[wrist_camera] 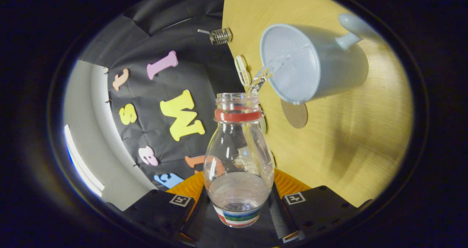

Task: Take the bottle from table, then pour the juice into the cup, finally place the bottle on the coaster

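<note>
Now clamped: gripper (237,207) at bottom centre, both black fingers (161,209) pressed on the lower body of the clear bottle (238,156), label end between them. Bottle tipped, open neck with red ring pointing up-frame toward the pale blue cup (310,63) in the upper right. Thin clear stream leaving the mouth and crossing the near rim into the cup. Some liquid pooled low in the bottle. Cup handle toward the top right corner. Round brown coaster (295,114) on the yellow wooden table (347,149), partly under the cup's lower rim, just right of the bottle neck. Table edge running from top centre down behind the bottle. Wide bare tabletop at right and lower right. Small white tag (242,70) near that edge, left of the cup.
</note>
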The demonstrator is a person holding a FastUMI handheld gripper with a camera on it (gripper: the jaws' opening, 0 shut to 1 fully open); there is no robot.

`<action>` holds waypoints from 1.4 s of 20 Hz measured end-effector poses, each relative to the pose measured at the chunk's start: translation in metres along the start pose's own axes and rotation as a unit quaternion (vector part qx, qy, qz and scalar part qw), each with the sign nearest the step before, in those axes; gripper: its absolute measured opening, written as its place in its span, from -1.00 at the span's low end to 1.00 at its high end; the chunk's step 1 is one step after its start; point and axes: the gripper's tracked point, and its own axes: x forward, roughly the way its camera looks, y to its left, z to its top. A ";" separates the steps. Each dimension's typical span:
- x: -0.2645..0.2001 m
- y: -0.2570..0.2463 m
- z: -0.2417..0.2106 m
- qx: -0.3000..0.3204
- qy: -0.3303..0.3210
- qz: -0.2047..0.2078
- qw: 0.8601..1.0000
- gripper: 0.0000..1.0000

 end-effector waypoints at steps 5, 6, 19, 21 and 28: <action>0.003 0.008 -0.002 0.027 0.008 0.007 1.000 0.55; 0.004 0.009 -0.002 0.028 0.008 0.006 1.000 0.55; -0.004 0.050 0.001 0.053 0.009 0.046 0.998 0.54; -0.003 0.056 0.000 0.059 0.010 0.051 0.997 0.54; -0.001 0.074 -0.007 0.095 0.016 0.056 0.994 0.54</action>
